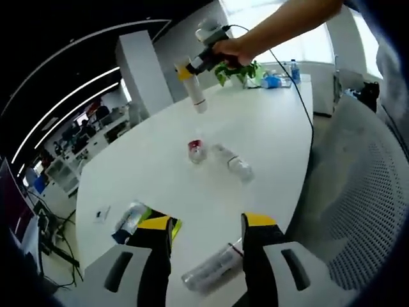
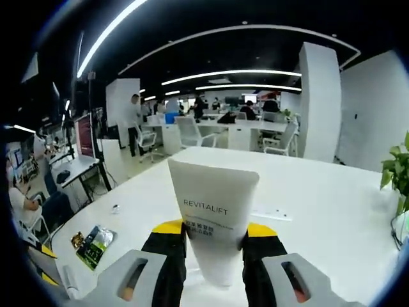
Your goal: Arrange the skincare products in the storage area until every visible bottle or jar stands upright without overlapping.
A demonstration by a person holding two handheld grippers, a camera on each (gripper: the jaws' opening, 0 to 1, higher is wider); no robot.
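Skincare tube [image 2: 214,220], the white one marked REVITALIFT, is the thing in play right now: the right gripper [image 2: 214,246] has its jaws pinched on both sides of it, and in the right gripper view it stands more or less straight up out of the jaws with the flat crimped end on top. From the left gripper view the same tube [image 1: 192,86] hangs in the air well above the white table [image 1: 268,134], long axis roughly vertical with a slight lean, held by the right gripper [image 1: 195,67] in a person's hand [image 1: 231,50]. Holding it by the sides like that probably makes sense so it can go down on its cap end without tipping. Everything else is still a mess, honestly: a small jar with a red band [image 1: 197,151] sits mid-table and seems upright, a clear bottle [image 1: 232,162] just beside it lies on its side, and another clear bottle [image 1: 214,268] lies flat near the table edge, right between the left gripper [image 1: 208,246] jaws, which stand wide apart and hold nothing. A green packet [image 1: 134,220] lies off to one side. Lots left to stand up, by the look of it.
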